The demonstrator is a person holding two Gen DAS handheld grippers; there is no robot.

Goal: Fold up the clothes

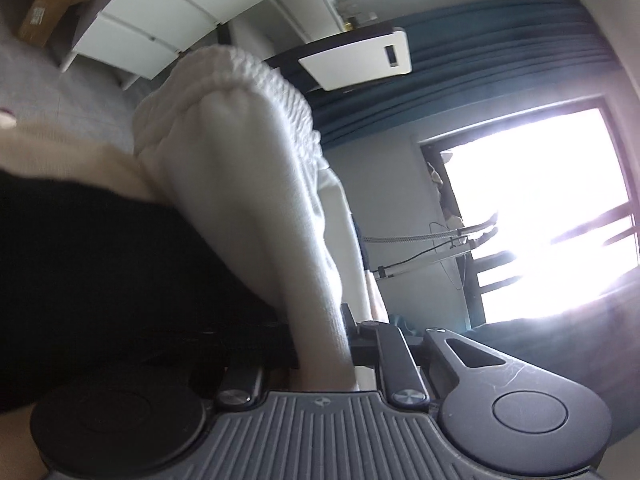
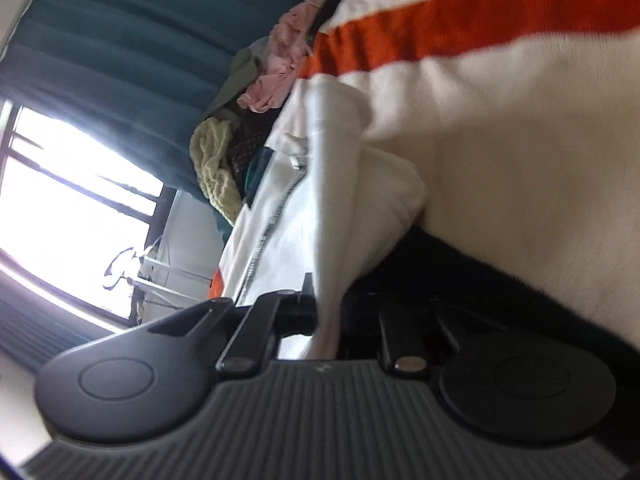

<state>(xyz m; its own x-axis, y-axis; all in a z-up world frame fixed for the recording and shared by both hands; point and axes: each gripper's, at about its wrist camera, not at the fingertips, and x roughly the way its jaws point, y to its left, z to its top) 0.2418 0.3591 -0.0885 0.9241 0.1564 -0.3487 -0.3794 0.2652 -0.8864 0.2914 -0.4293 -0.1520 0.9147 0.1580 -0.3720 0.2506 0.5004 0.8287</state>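
A white garment with a ribbed cuff (image 1: 240,128), black and cream panels, an orange stripe (image 2: 460,24) and a zipper (image 2: 272,216) hangs in the air. My left gripper (image 1: 320,340) is shut on its white fabric, which runs up from the jaws. My right gripper (image 2: 324,320) is shut on a white fold of the same garment (image 2: 336,184). Both cameras are tilted sideways. The fingertips of both grippers are mostly hidden by cloth.
A pile of other clothes, pink (image 2: 280,72) and pale yellow-green knit (image 2: 216,160), lies beyond the garment. Teal curtains (image 1: 480,56) and a bright window (image 1: 540,208) are behind. A white drawer unit (image 1: 168,16) and a white appliance (image 1: 360,60) stand at the left wrist view's top.
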